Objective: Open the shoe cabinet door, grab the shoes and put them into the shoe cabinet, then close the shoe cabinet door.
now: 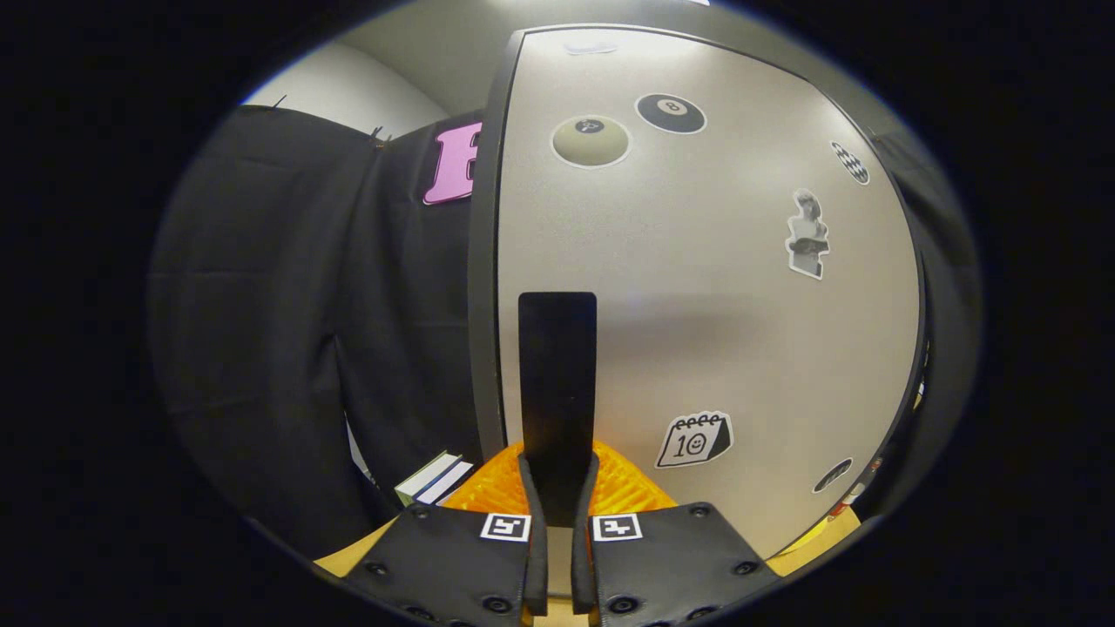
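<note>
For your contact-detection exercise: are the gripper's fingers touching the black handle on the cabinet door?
Touching. In the gripper view both fingers close against the sides of the black handle on the cabinet door, no gap visible.

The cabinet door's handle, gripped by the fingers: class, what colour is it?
Black, seen best in the gripper view: the handle stands upright on the pale door, the gripper shut on it.

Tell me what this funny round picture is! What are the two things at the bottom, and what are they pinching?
A person holds a grabbing tool, and a camera on it looks forward along its two fingers, which makes the picture round. The gripper is at the bottom. Both fingers press on a tall dark handle between them. That handle belongs to the pale shoe cabinet door, which is covered in stickers. Beside the fingers, to the left, lie some books. Behind them hangs a black cloth wall.
</note>
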